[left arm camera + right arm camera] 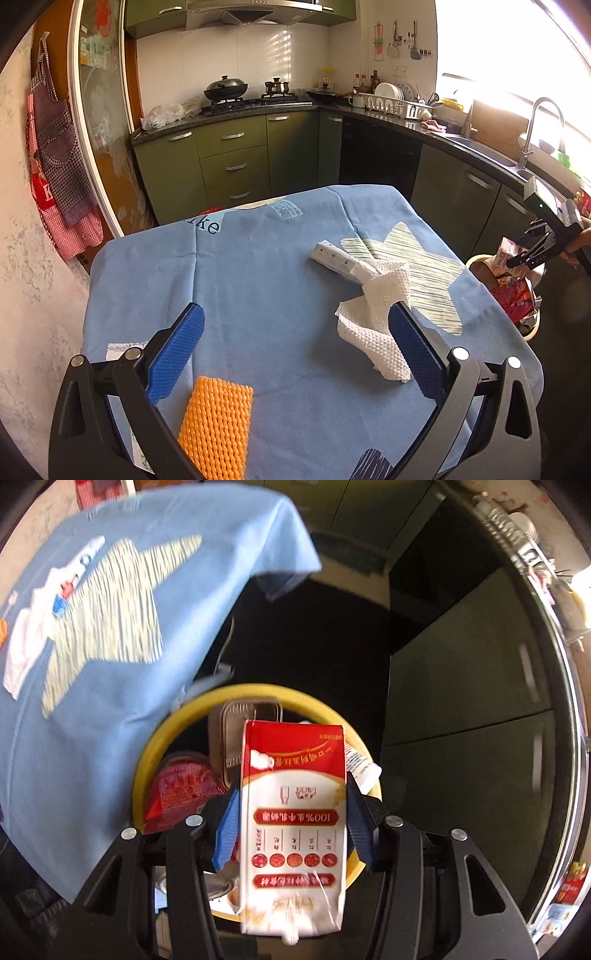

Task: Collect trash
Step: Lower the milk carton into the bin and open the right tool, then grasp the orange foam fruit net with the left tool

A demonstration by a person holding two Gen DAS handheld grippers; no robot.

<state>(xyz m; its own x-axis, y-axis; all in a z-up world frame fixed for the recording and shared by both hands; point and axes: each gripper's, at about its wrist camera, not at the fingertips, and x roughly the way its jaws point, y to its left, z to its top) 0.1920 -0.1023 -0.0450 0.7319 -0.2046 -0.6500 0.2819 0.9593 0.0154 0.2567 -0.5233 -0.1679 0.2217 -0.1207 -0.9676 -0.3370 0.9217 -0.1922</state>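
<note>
My right gripper is shut on a red and white milk carton and points down over a yellow-rimmed trash bin that holds red wrappers and a foil tray. The left wrist view shows that gripper with the carton above the bin beside the table's right edge. My left gripper stands open above the blue tablecloth. A crumpled white paper towel touches its right finger. A white wrapped packet lies behind the towel. An orange foam net lies near the left finger.
Green kitchen cabinets and a dark counter with stove, dish rack and sink run behind and to the right of the table. Aprons hang on the left wall. A dark floor gap separates the table from the cabinets.
</note>
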